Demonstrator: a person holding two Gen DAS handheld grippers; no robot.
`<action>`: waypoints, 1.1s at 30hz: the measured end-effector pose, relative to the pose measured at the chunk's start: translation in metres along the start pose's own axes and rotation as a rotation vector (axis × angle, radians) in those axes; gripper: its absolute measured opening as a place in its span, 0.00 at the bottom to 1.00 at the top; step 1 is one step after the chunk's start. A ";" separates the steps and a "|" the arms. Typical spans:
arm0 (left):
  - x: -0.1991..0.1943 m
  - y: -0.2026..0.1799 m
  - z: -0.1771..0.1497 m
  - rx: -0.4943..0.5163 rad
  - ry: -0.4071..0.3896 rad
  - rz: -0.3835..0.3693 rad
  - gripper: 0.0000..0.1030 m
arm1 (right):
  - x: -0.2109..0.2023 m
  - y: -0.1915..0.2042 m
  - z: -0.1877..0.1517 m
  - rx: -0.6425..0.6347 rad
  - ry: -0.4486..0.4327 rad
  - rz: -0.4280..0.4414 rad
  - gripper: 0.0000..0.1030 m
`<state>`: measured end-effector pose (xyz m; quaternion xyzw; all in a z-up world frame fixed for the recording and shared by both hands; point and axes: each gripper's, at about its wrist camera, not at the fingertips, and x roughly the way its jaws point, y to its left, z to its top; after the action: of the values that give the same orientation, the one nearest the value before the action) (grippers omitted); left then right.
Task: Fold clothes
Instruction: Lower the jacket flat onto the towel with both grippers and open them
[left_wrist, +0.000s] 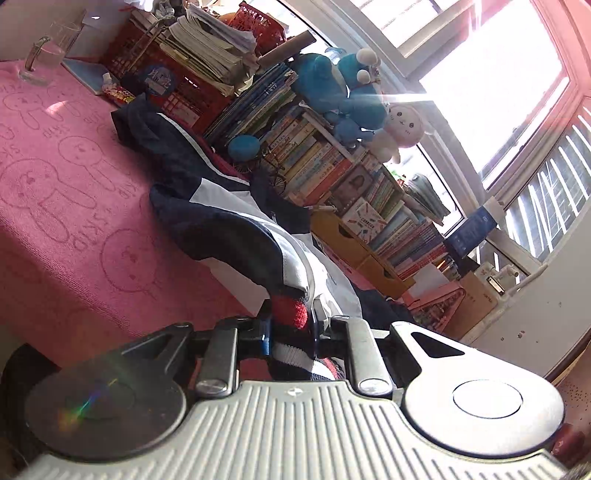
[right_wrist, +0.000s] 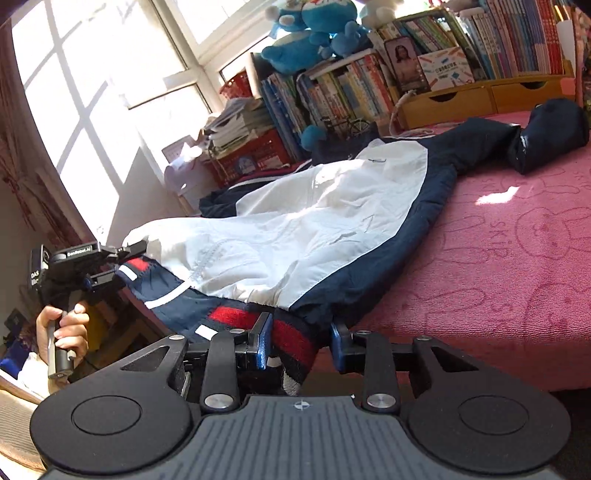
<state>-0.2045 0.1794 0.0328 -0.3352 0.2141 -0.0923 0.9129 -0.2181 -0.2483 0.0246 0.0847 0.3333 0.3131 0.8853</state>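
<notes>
A navy and white jacket (right_wrist: 332, 218) with a red, white and navy ribbed hem lies on the pink table cover (right_wrist: 498, 277), one sleeve stretched to the far right. My left gripper (left_wrist: 291, 321) is shut on the hem (left_wrist: 295, 314) at the table's edge; it also shows in the right wrist view (right_wrist: 122, 266), held by a hand, pinching the hem's left end. My right gripper (right_wrist: 301, 339) has its jaws a little apart around the hem (right_wrist: 288, 332), the left pad against the cloth, the right pad just clear of it.
Rows of books (right_wrist: 369, 88), red crates (left_wrist: 177, 74), blue and white plush toys (left_wrist: 332, 88) and wooden drawers (right_wrist: 480, 99) line the table's far side. A glass mug (left_wrist: 40, 62) stands on the cover. Bright windows (right_wrist: 92, 92) lie beyond.
</notes>
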 end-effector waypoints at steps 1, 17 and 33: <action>0.002 -0.001 -0.001 0.026 0.005 0.040 0.19 | 0.004 0.009 -0.003 -0.070 0.037 -0.033 0.49; 0.012 0.031 -0.066 0.198 0.217 0.460 0.69 | 0.052 -0.052 -0.024 0.191 0.085 0.039 0.81; -0.019 0.019 -0.036 0.282 0.049 0.547 0.71 | 0.074 -0.047 -0.063 -0.068 0.358 -0.128 0.13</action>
<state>-0.2374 0.1785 0.0021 -0.1331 0.3032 0.1200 0.9359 -0.1915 -0.2438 -0.0801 -0.0238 0.4795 0.2772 0.8323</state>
